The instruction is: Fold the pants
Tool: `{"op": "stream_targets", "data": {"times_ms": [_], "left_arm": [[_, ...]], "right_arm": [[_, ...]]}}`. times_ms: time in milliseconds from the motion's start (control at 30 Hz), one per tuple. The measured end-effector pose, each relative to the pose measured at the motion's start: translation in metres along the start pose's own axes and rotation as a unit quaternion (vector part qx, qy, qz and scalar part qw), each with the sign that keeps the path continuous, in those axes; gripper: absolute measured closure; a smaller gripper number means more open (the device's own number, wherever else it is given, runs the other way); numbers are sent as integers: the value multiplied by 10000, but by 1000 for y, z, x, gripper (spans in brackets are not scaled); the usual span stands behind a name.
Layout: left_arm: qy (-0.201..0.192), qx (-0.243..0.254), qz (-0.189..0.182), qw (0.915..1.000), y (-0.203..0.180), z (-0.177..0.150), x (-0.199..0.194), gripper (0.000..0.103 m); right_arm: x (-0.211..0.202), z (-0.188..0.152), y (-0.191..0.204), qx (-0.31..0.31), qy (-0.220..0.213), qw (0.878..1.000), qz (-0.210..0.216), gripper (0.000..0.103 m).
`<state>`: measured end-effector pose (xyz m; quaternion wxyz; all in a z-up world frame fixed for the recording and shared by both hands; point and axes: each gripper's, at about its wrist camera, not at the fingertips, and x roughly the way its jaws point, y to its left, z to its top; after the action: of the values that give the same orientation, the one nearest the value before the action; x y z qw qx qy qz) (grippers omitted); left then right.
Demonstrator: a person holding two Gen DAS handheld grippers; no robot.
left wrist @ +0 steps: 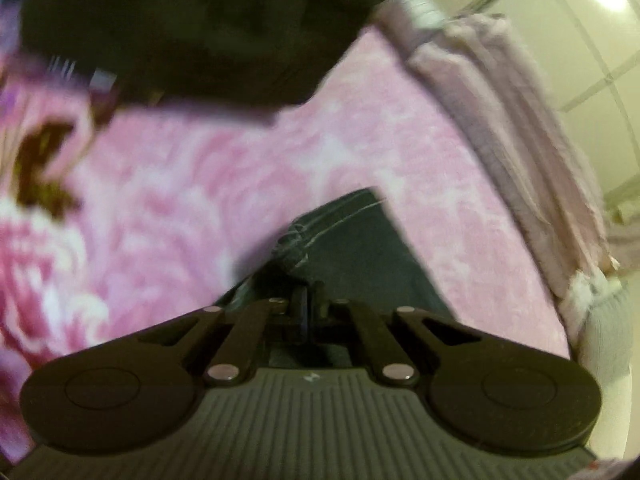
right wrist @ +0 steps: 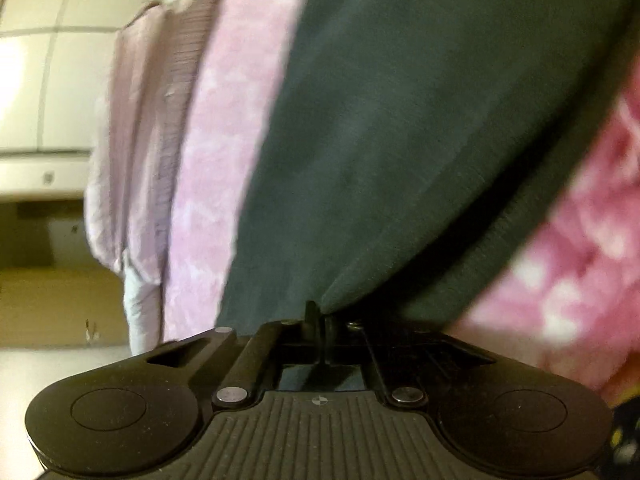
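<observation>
The pants [right wrist: 420,140] are dark green cloth lying on a pink flowered blanket [right wrist: 580,220]. In the right wrist view they fill the middle and rise in a fold from my right gripper [right wrist: 320,314], which is shut on their edge. In the left wrist view a hemmed corner of the pants [left wrist: 360,240] with pale stitching runs out from my left gripper [left wrist: 308,298], which is shut on bunched cloth. A dark, blurred mass [left wrist: 200,28] covers the top of that view; I cannot tell whether it belongs to the pants.
The pink blanket [left wrist: 200,200] covers a bed. A lavender sheet [left wrist: 500,120] hangs over the bed's edge, shown on the left in the right wrist view [right wrist: 132,140]. Beyond it stand white cabinet doors [left wrist: 580,60] and pale floor [right wrist: 48,300].
</observation>
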<state>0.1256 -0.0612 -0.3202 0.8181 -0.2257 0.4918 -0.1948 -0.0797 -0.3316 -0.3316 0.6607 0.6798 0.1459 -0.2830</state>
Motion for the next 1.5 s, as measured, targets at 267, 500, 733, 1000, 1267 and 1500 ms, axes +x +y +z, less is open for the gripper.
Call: {"op": "stream_targets", "data": {"times_ms": [267, 500, 733, 1000, 1267, 1500], "left_arm": [[202, 1337, 617, 9889, 4, -38, -1, 101], [36, 1748, 836, 9810, -4, -40, 1, 98], [-182, 1923, 1571, 9685, -23, -37, -29, 88], [295, 1898, 1110, 9751, -68, -77, -27, 86], [895, 2130, 434, 9720, -127, -144, -9, 85], [1080, 2529, 331, 9609, -160, -182, -4, 85]], "right_arm": [[7, -16, -23, -419, 331, 9958, -750, 103], [20, -25, -28, -563, 357, 9959, -610, 103], [-69, 29, -67, 189, -772, 9951, -582, 73], [-150, 78, -117, 670, -1700, 9791, -896, 73], [-171, 99, -142, 867, -1887, 9754, -745, 85], [-171, 101, -118, -926, -1383, 9566, -2393, 103]]}}
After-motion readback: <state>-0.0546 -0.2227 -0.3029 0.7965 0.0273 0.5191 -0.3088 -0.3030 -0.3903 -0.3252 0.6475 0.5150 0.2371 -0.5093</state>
